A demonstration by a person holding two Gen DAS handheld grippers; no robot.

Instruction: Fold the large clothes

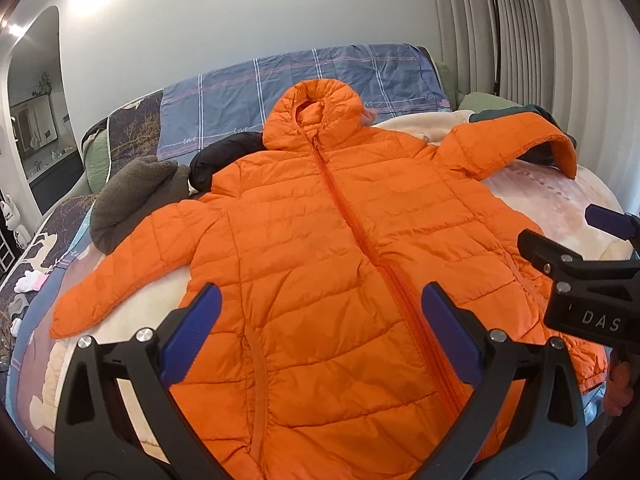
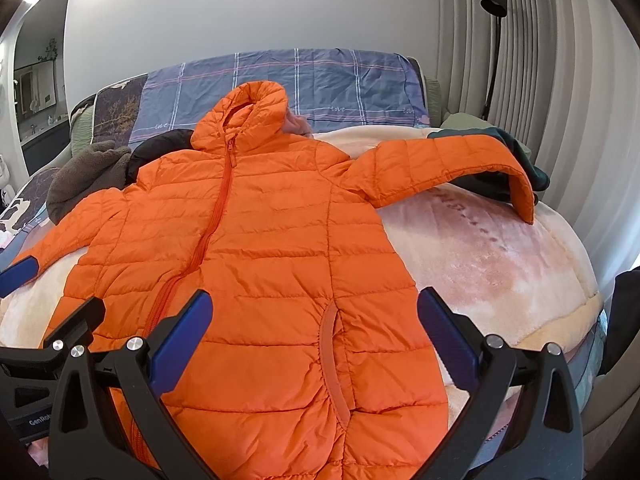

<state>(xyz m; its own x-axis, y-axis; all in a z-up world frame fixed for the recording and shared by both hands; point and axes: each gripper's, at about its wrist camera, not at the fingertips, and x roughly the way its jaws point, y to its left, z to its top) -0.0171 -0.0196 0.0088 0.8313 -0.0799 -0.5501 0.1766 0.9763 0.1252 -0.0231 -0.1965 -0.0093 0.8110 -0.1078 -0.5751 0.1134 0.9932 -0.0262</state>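
An orange hooded puffer jacket [image 1: 320, 216] [image 2: 256, 224] lies face up and zipped on the bed, hood away from me, both sleeves spread out. Its right-hand sleeve [image 2: 460, 160] bends down at the cuff. My left gripper [image 1: 320, 332] hovers open over the lower front of the jacket, near the zip, holding nothing. My right gripper [image 2: 314, 332] hovers open over the lower right half by the pocket slit, also holding nothing. The right gripper [image 1: 560, 236] also shows at the right edge of the left wrist view. The left gripper's blue fingertip [image 2: 18, 272] shows at the left edge of the right wrist view.
The jacket rests on a cream and pink blanket [image 2: 500, 264]. A brown fleece garment [image 1: 132, 196] and a black one [image 1: 224, 160] lie at the far left, a dark teal garment [image 2: 516, 160] under the right cuff. Blue checked pillows [image 1: 304, 80] line the headboard; a floor lamp [image 2: 494, 40] stands by curtains.
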